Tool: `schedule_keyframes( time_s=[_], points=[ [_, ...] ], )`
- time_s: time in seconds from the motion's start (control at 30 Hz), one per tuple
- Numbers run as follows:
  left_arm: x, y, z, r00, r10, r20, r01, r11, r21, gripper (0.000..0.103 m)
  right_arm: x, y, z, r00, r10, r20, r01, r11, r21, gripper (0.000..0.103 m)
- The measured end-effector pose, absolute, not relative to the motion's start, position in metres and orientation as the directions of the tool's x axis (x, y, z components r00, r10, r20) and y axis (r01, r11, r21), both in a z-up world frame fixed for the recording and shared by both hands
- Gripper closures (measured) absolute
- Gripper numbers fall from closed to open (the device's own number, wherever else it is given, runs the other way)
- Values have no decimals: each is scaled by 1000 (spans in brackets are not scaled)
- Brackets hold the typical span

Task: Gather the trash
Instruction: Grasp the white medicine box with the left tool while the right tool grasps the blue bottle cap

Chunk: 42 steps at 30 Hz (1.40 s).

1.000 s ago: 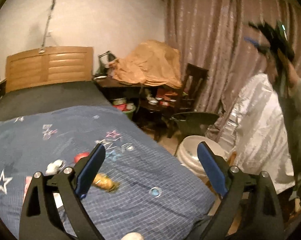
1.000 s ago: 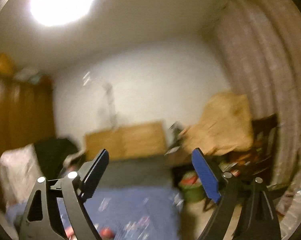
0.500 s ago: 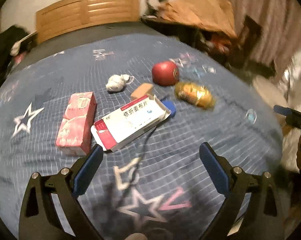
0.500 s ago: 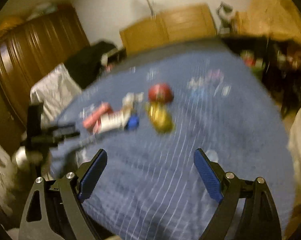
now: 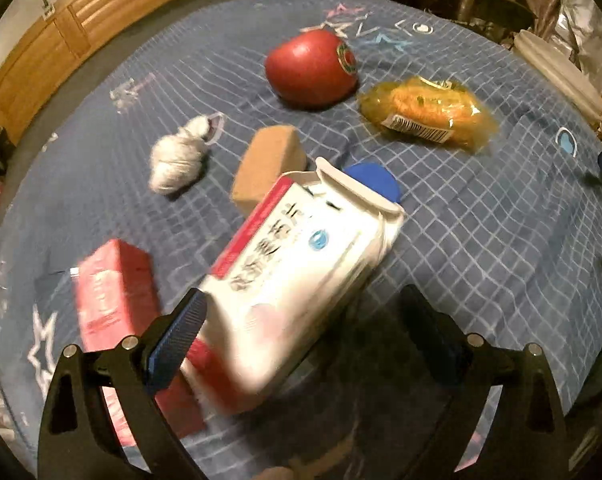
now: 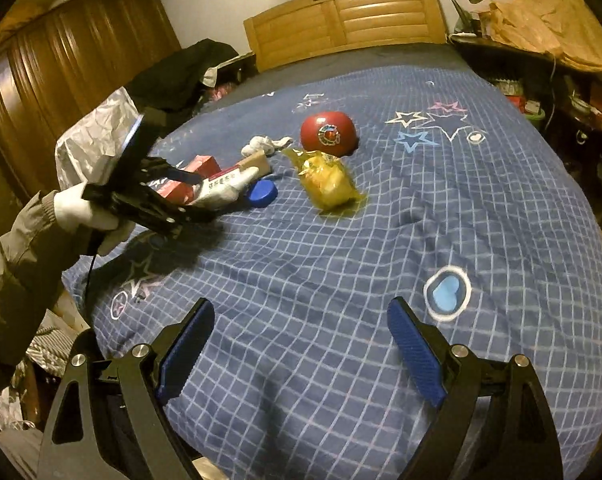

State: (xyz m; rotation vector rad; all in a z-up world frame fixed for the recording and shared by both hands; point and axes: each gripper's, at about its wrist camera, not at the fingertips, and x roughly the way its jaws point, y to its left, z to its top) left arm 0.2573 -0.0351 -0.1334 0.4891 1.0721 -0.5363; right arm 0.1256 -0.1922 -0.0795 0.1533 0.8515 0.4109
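Note:
A white and red medicine box [image 5: 301, 280] with an open flap lies on the blue bed cover [image 5: 481, 260], between the fingers of my open left gripper [image 5: 305, 336]; the pads stand apart from it. It also shows in the right wrist view [image 6: 227, 186]. Around it lie a pink carton [image 5: 113, 300], a tan block [image 5: 269, 166], a white crumpled wad [image 5: 177, 156], a blue cap [image 5: 375, 182], a red apple [image 5: 311, 68] and a yellow snack packet [image 5: 429, 114]. My right gripper [image 6: 301, 352] is open and empty above the near bed cover [image 6: 341, 260].
A wooden headboard [image 6: 341, 20] stands at the far end. A dark wardrobe [image 6: 61, 72] and black clothes [image 6: 181, 72] are at the left. A cluttered desk [image 6: 541, 60] is at the right. A white bucket lid [image 5: 561, 76] sits beside the bed.
Both grippers swung down from the room toward the bed. My left gripper moved in close, so the medicine box now sits between its fingers. The right view steadied over the near cover.

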Motion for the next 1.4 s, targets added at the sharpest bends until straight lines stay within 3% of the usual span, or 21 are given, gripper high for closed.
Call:
schedule_keyframes(
  time_s=[0.07, 0.13, 0.23, 0.53, 0.67, 0.7, 0.77, 0.83, 0.97, 1.23, 1.3, 1.4],
  points=[
    [255, -39, -135, 391, -164, -906, 621, 774, 128, 28, 132, -192, -74, 589, 408, -697, -300, 912, 280, 15],
    [248, -40, -128, 402, -196, -894, 620, 777, 108, 65, 141, -190, -69, 594, 405, -695, -314, 912, 264, 15],
    [226, -34, -115, 415, -228, -881, 586, 807, 68, 72, 156, -185, -58, 603, 405, -687, -343, 909, 235, 15],
    [170, -3, -107, 402, -299, -866, 544, 838, -37, 71, 228, -158, -58, 574, 370, -730, -396, 906, 148, 15],
    [148, 9, -98, 413, -324, -851, 530, 845, -64, 71, 244, -144, -53, 569, 418, -708, -421, 888, 186, 16],
    [144, 13, -98, 406, -328, -853, 521, 850, -78, 71, 244, -138, -54, 558, 432, -708, -440, 878, 189, 18],
    [140, 22, -99, 399, -323, -858, 491, 866, -97, 71, 246, -121, -60, 524, 454, -720, -481, 856, 189, 37],
    [142, 34, -102, 397, -319, -860, 435, 891, -129, 70, 249, -104, -70, 501, 450, -739, -501, 847, 176, 49],
    [157, 55, -117, 387, -306, -870, 316, 930, -187, 70, 269, -75, -94, 492, 405, -770, -488, 861, 142, 49],
    [176, 49, -130, 403, -311, -860, 285, 936, -205, 40, 302, -50, -124, 505, 309, -806, -452, 890, 58, 49],
    [177, 45, -128, 417, -303, -857, 291, 938, -191, 37, 304, -44, -131, 503, 293, -813, -459, 888, 36, 49],
    [178, 41, -125, 435, -298, -850, 296, 939, -178, 36, 299, -41, -132, 517, 291, -805, -466, 884, 21, 62]
  ],
)
